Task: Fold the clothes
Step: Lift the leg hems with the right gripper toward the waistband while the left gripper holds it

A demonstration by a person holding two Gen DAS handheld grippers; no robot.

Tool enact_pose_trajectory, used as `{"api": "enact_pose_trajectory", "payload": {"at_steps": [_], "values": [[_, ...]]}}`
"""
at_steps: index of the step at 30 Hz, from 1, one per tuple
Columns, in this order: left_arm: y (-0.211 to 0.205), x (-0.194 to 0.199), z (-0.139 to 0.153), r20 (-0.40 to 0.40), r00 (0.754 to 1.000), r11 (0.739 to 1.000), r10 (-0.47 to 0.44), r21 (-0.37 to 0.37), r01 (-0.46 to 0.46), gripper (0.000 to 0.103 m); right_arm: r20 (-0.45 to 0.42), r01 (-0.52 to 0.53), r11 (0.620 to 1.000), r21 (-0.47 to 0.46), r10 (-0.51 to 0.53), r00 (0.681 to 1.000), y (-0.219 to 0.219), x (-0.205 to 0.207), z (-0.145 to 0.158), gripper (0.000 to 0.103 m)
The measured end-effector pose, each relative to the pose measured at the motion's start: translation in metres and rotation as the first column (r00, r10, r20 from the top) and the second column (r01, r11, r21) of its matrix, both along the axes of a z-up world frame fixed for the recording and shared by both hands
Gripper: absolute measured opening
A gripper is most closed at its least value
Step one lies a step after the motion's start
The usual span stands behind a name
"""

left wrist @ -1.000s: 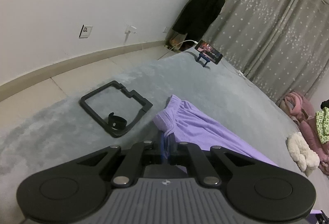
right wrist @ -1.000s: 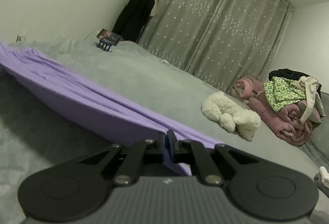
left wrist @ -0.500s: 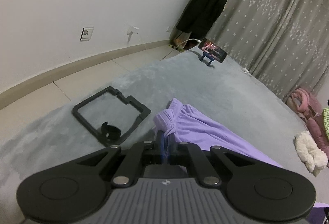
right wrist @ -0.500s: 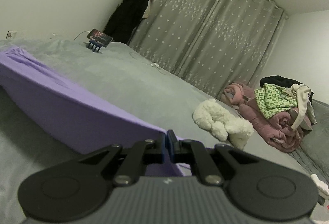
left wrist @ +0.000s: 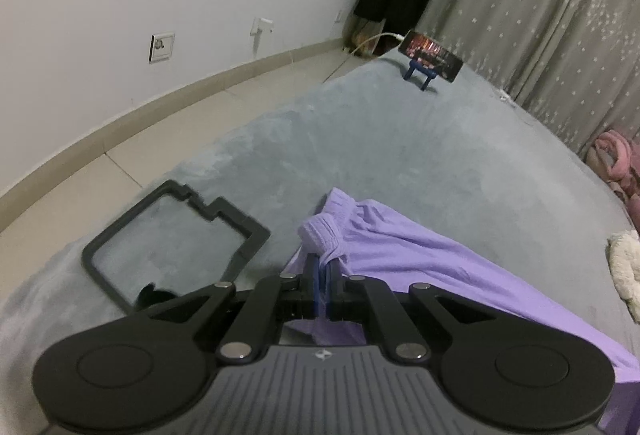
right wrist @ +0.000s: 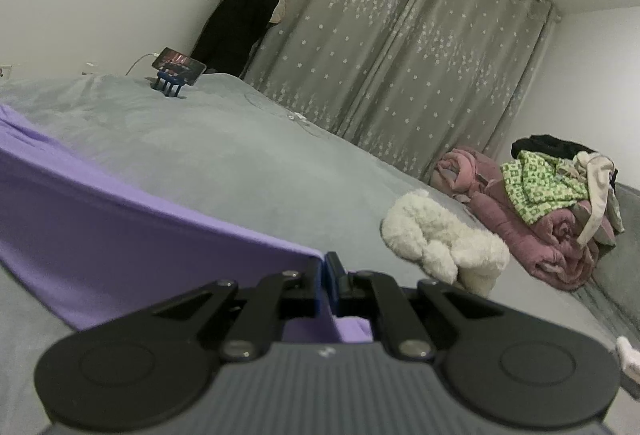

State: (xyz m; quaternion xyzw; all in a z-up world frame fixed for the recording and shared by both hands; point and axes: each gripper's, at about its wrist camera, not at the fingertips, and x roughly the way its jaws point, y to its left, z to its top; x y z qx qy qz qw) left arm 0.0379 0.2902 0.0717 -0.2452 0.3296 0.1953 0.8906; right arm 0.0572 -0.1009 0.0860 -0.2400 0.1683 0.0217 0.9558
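Observation:
A purple garment (left wrist: pixel 420 255) with an elastic waistband is stretched over the grey bed (left wrist: pixel 360 155). My left gripper (left wrist: pixel 322 263) is shut on the waistband end, which bunches just past the fingertips. At the other end, my right gripper (right wrist: pixel 325 263) is shut on the purple garment (right wrist: pixel 100 219), whose cloth runs taut to the left and is lifted off the grey bed (right wrist: pixel 240 155).
A black frame (left wrist: pixel 176 239) lies on the bed left of the left gripper. A phone on a blue stand (left wrist: pixel 430 53) sits at the far end of the bed. A white fluffy item (right wrist: pixel 436 239) and a heap of clothes (right wrist: pixel 552 203) lie right. Curtains (right wrist: pixel 400 47) hang behind.
Both grippers have carried the purple garment sideways across the bed. Its cloth now stands tauter and higher in the right wrist view. The black frame has slid leftward in the left wrist view.

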Motion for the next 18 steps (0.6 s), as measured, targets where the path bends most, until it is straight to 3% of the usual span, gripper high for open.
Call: {"api": "enact_pose_trajectory", "payload": {"at_steps": [18], "values": [[0.004, 0.092, -0.007, -0.049, 0.998, 0.999, -0.029, 0.025, 0.03, 0.001, -0.071, -0.011, 0.998, -0.066, 0.006, 0.997, 0.014, 0.102, -0.025, 0.004]]}}
